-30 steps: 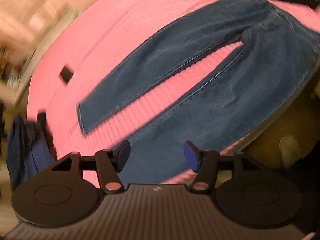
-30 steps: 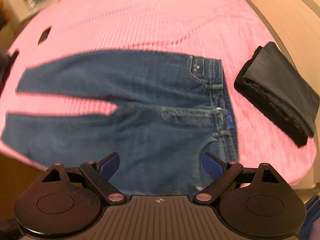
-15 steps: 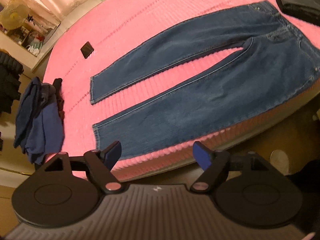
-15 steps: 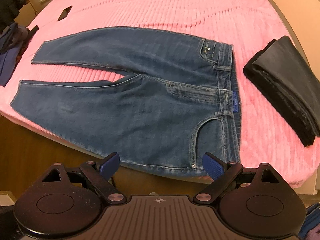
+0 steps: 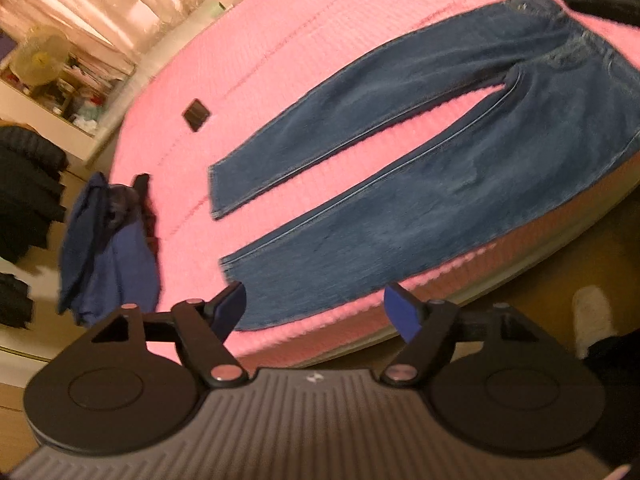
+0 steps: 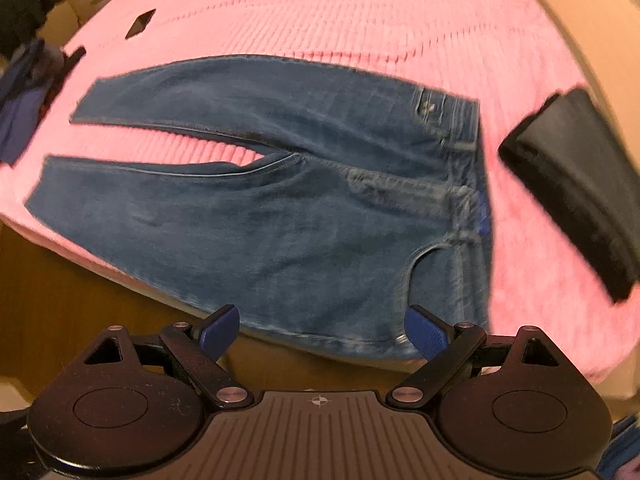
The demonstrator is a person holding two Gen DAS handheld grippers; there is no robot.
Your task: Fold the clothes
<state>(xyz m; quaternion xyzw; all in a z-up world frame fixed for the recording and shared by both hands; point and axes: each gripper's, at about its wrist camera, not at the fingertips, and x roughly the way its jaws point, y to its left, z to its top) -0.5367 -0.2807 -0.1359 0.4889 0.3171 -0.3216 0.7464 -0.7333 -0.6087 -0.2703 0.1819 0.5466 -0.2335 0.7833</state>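
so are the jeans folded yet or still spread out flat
Spread out flat. The jeans lie open on the pink bedspread, both legs apart with pink showing between them, waistband near the folded black garment.

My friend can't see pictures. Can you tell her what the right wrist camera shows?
Blue jeans lie spread flat on a pink blanket, legs pointing left. A folded black garment sits to their right, and the open right gripper hovers empty over the jeans' near edge.

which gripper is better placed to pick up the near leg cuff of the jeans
Left. The left hand-held gripper hangs open right above the jeans' near cuff; the right hand-held gripper sits at the waistband end.
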